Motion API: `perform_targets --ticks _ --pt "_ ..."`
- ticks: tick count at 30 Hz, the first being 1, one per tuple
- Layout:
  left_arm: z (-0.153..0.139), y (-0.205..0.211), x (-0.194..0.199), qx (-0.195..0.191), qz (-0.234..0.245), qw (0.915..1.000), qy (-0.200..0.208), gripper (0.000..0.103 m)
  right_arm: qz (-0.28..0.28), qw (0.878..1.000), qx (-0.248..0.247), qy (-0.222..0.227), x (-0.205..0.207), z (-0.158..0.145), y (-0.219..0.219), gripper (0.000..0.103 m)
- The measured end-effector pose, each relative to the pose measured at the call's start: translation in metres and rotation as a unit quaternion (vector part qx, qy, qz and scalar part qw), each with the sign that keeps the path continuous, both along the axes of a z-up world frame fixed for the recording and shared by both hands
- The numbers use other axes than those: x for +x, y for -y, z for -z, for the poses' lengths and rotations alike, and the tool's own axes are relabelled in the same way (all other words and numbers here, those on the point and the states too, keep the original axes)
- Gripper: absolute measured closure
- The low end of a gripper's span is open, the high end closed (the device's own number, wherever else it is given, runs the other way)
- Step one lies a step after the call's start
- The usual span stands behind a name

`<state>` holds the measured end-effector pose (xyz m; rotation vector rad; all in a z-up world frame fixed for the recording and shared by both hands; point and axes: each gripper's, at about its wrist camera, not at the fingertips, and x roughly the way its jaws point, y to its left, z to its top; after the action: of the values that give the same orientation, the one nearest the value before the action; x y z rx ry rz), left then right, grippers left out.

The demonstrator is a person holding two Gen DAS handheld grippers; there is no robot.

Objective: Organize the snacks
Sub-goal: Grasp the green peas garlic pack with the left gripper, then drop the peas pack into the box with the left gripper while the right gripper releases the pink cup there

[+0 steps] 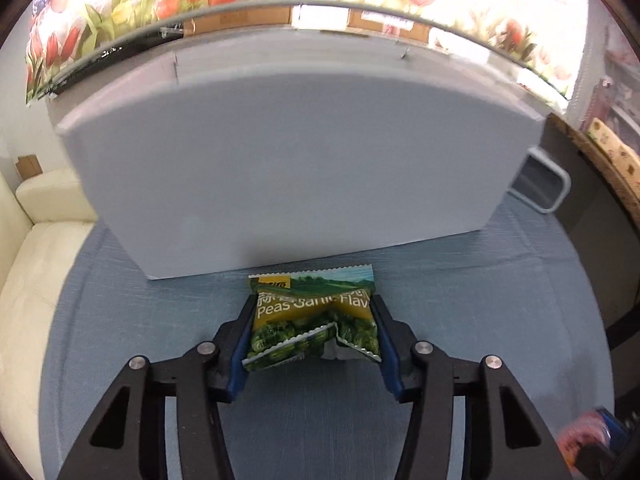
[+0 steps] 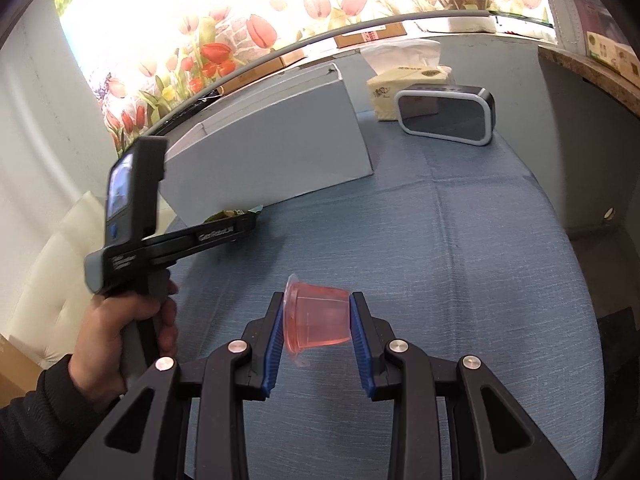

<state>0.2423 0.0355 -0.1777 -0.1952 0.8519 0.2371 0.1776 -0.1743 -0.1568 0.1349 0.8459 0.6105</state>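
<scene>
Left wrist view is showing the left hand-held gripper (image 1: 313, 330) clenching a green packet of peas (image 1: 314, 316), its 2 blue pads pressing the crumpled sides so the foil is buckling between them. The packet is lying on the blue cloth of the surface (image 1: 460, 320), just in front of a grey box (image 1: 288, 168) that is standing upright and filling most of the view. A cream sofa (image 1: 36, 264) is showing at the left edge. In the right wrist view, the right hand-held gripper (image 2: 316, 336) is grasping a pink jelly cup (image 2: 316, 320), which is lying on its side between the pads, above the cloth. To its left, a hand (image 2: 116, 336) in a dark sleeve is holding the left tool by its handle, its fingers reaching toward the foot of the box. Farther back, a tissue pack (image 2: 404, 88) and a black speaker (image 2: 444, 116) are sitting near each other beside the box.
</scene>
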Motion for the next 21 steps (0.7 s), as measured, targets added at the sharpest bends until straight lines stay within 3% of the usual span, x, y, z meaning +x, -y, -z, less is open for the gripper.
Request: perform_targets --ticks 6,11,15,21 --pt "-0.049 -0.003 -0.043 -0.014 0.025 0.9983 0.051 0.046 -0.017 1.0 0.004 0.019 0.003 -0.017 -0.013 0.069" --pt "-0.102 -0.022 -0.054 -0.032 0.032 0.9954 0.084 0.046 -0.038 0.998 0.011 0.045 0.025 -0.046 -0.035 0.069" --pt "-0.138 -0.04 -0.037 -0.022 0.03 0.9932 0.11 0.046 -0.041 0.997 0.019 0.063 0.055 -0.072 -0.055 0.069" --pt "-0.158 -0.07 0.011 -0.04 0.027 0.9922 0.115 0.046 -0.036 0.997 0.034 0.066 0.124 -0.107 -0.087 0.069"
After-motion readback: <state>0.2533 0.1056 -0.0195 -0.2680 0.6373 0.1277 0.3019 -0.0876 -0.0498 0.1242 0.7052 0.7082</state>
